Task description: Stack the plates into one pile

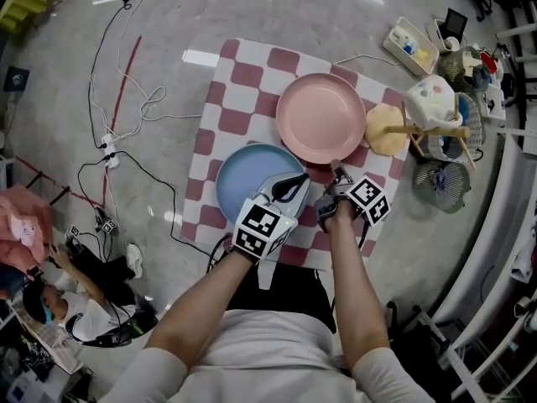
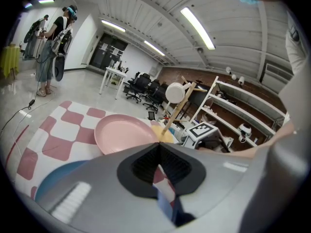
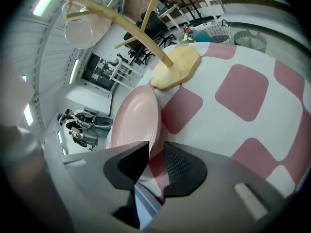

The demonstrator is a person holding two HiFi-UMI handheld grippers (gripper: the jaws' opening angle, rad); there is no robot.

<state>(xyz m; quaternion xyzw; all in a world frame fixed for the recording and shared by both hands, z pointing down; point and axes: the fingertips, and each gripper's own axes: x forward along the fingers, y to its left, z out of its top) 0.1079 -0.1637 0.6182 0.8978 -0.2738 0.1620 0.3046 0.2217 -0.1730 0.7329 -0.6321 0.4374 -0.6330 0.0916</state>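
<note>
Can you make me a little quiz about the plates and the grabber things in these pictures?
1. True or false: the pink plate is stacked on top of the blue plate.
2. What lies under both plates? A) a checked cloth B) a wooden tray C) a green towel
3. Fill in: the ___ hand-held gripper is over the blue plate.

Key: 1 false, they lie side by side. 2 A. 3 left.
</note>
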